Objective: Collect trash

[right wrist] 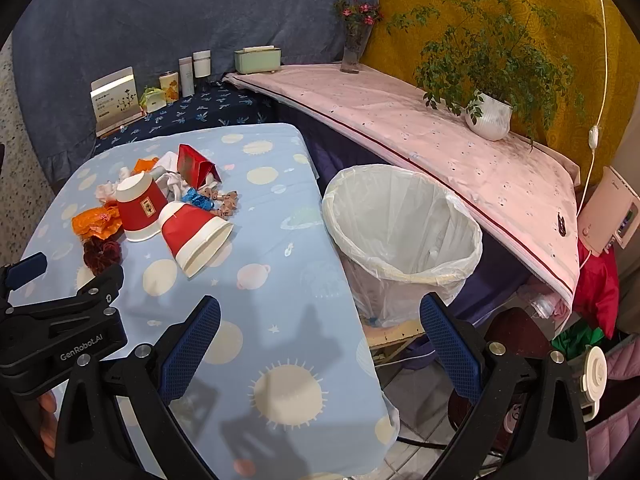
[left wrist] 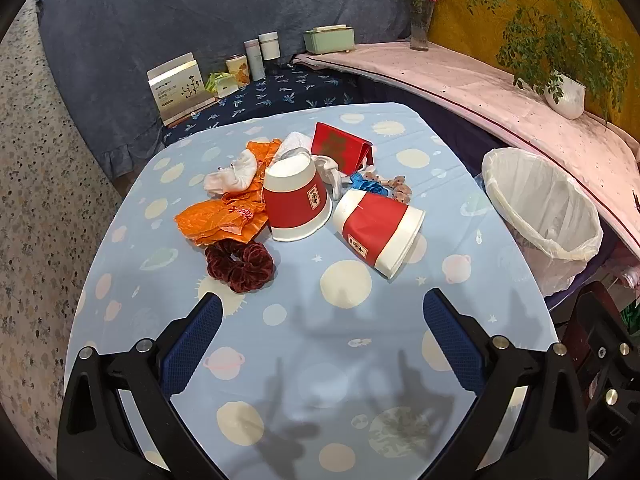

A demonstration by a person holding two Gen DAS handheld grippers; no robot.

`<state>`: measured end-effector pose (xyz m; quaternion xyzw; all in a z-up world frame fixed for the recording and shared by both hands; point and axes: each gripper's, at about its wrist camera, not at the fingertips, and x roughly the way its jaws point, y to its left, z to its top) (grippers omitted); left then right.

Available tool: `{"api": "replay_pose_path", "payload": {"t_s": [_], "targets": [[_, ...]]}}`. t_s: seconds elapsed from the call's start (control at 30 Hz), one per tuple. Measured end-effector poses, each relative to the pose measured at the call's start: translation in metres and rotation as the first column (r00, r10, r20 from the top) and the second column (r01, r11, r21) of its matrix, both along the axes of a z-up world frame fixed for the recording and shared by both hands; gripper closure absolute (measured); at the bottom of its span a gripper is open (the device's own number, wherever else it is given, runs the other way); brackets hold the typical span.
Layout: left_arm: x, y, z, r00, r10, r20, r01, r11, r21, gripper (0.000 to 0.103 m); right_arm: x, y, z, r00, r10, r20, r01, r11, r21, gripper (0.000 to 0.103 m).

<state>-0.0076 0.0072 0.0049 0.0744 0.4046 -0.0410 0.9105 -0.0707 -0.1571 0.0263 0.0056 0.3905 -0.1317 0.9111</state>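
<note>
Nothing looks collected yet: the lined bin (right wrist: 404, 236) beside the bench (left wrist: 320, 360) appears empty, though its bottom is partly hidden, and all the litter sits in one heap on the far half of the bench. Both the left gripper (left wrist: 322, 344) and the right gripper (right wrist: 320, 344) hang over the near bench with fingers spread wide, holding nothing and well apart from the heap. Counted: two red-and-white paper cups, one cup upside down (left wrist: 297, 204) and the other on its side (left wrist: 378, 232), touching each other; one orange wrapper (left wrist: 224, 216); one dark red scrunchie (left wrist: 240, 266); one red box (left wrist: 344, 152); at least one white tissue wad (left wrist: 232, 176); one blue ribbon (left wrist: 370, 186) and some small tan pieces (left wrist: 400, 190) too tangled to count. By my reading, the whole job remains.
</note>
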Motion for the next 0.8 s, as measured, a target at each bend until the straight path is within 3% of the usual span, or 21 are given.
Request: {"api": "replay_pose_path", "payload": {"t_s": [0.8], "targets": [[0.0024,0.0004,-0.0007,1.0,0.007,0.015,-0.007,1.0,-0.001,0.007,0.0052,0.0031,0.0013,1.0,0.003,0.001,-0.003,1.0,-0.01,0.007]]}}
